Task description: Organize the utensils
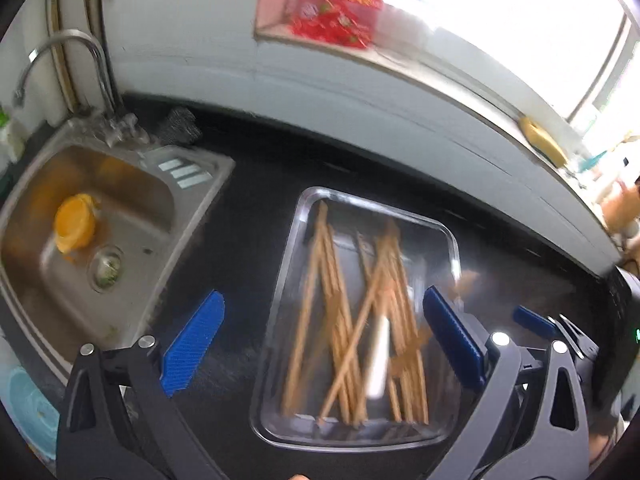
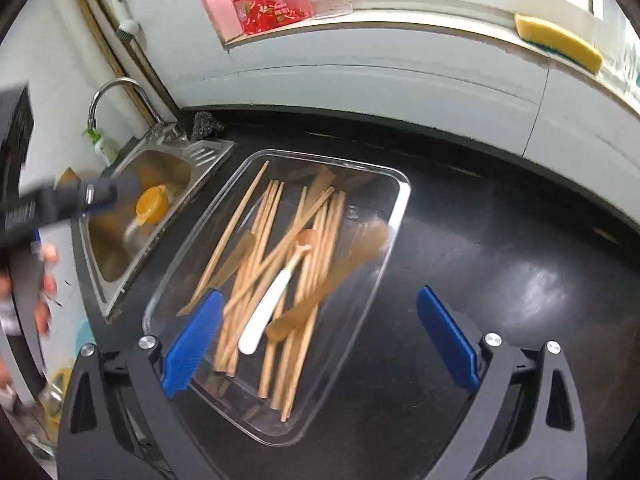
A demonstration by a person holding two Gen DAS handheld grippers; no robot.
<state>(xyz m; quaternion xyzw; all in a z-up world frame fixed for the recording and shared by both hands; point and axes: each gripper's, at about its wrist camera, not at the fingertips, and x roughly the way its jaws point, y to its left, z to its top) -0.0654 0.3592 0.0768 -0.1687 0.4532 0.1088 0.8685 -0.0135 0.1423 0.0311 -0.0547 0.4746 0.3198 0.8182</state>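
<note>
While both pairs of tongs stand spread wide with nothing between their blue pads, the left gripper (image 1: pixel 324 336) and the right gripper (image 2: pixel 318 336) hang over a black countertop (image 2: pixel 480 260). Nearest on that glossy surface sits a clear rectangular tray (image 2: pixel 402 188), and inside it lie the wooden chopsticks (image 2: pixel 256 248), crossed in a loose heap, with a white-handled spoon (image 2: pixel 266 308) and wooden spatulas (image 2: pixel 328 280) on top. At ten o'clock from the tray, a steel sink (image 1: pixel 200 184) is set into the counter, holding an orange cup (image 1: pixel 74 226). Behind it rises a curved faucet (image 1: pixel 76 40). Farthest, at twelve o'clock, a white wall (image 2: pixel 360 84) carries a ledge with a red packet (image 2: pixel 268 4) and a yellow sponge (image 2: pixel 560 42).
</note>
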